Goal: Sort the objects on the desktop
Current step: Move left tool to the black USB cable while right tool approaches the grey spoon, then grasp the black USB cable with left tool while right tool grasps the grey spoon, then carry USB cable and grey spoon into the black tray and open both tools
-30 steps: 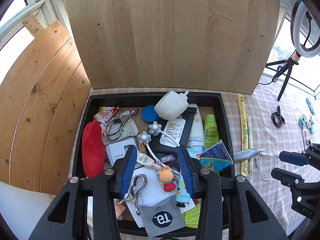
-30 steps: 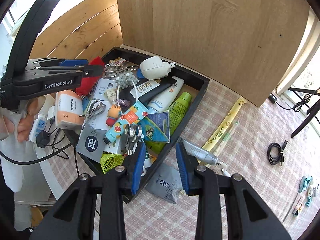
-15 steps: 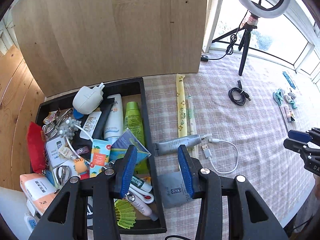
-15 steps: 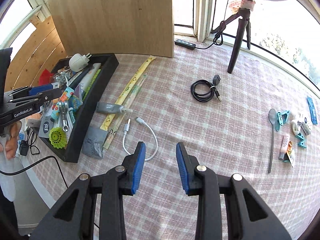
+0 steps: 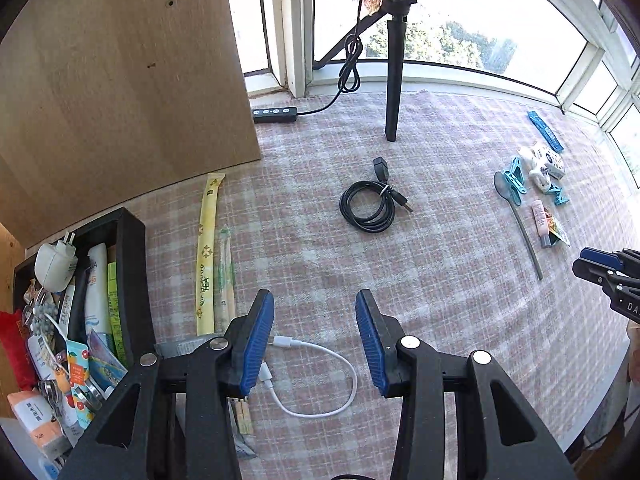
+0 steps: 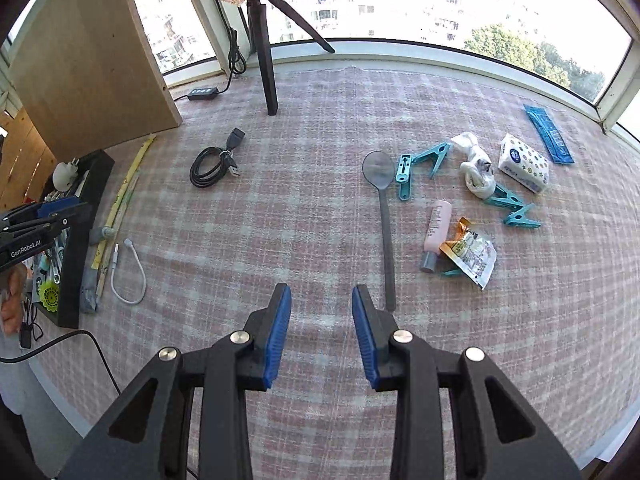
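Within the last second both views have swung away from the black rectangular tray (image 5: 134, 248) crammed with tubes and packets and now look out over the pink checked tablecloth (image 6: 312, 208); I judge that a search for the next loose thing to sort. The left gripper (image 5: 315, 338) hovers right of the tray, over the short white USB cable (image 5: 320, 376), its jaws wide apart and empty. The right gripper (image 6: 322, 330), equally open and empty, hangs well right of the tray, beside the long grey spoon (image 6: 385, 224).
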`<state>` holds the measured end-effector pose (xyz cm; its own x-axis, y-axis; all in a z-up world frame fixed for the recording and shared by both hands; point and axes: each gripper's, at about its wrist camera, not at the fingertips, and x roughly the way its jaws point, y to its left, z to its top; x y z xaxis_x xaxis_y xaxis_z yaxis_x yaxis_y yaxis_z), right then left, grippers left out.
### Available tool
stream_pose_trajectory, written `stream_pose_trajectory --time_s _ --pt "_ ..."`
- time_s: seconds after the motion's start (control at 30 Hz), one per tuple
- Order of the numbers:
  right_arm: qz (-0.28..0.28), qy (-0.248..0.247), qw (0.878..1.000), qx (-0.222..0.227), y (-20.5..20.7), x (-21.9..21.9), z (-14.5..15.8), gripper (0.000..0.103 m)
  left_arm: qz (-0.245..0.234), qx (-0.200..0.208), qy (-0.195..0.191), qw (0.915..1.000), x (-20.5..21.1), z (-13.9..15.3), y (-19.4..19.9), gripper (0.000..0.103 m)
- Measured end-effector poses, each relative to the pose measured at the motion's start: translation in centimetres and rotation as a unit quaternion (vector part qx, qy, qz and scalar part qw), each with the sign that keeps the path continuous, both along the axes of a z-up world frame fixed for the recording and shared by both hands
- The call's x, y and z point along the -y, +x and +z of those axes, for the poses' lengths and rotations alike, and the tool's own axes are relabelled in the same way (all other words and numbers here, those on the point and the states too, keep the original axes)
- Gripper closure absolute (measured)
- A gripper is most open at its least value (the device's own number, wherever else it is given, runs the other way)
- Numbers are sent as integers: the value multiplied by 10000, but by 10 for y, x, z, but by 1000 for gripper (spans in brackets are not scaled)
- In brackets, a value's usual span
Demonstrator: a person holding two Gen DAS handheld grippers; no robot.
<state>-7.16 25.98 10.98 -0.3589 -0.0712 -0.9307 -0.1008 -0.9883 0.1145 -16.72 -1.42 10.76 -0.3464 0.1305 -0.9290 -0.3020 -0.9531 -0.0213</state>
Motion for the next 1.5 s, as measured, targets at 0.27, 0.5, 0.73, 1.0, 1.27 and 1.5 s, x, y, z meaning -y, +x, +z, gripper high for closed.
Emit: stream_pose_trajectory --time_s 0.27,0.5,0.73,1.0,1.27,1.5 --pt "-151 -161 9994 248 -46 -32 -40 72 -173 237 -132 9995 -37 -36 -51 64" --pt "-201 -174 9989 380 -82 -38 -73 72 -321 482 -237 9980 -55 -74 -86 64" --pt "-314 -87 9983 485 -99 -47 -91 72 -569 468 -329 9967 -71 -96 -100 64" --pt "-161 301 9985 437 -126 -32 -93 72 -858 317 -328 9953 -86 -97 -100 67" --pt "7 473 9979 437 -136 -13 -93 95 -979 317 -318 9942 -92 -95 -86 93" --pt "-88 129 9990 409 -91 -10 -91 95 -853 467 -56 9952 -85 -91 -65 94"
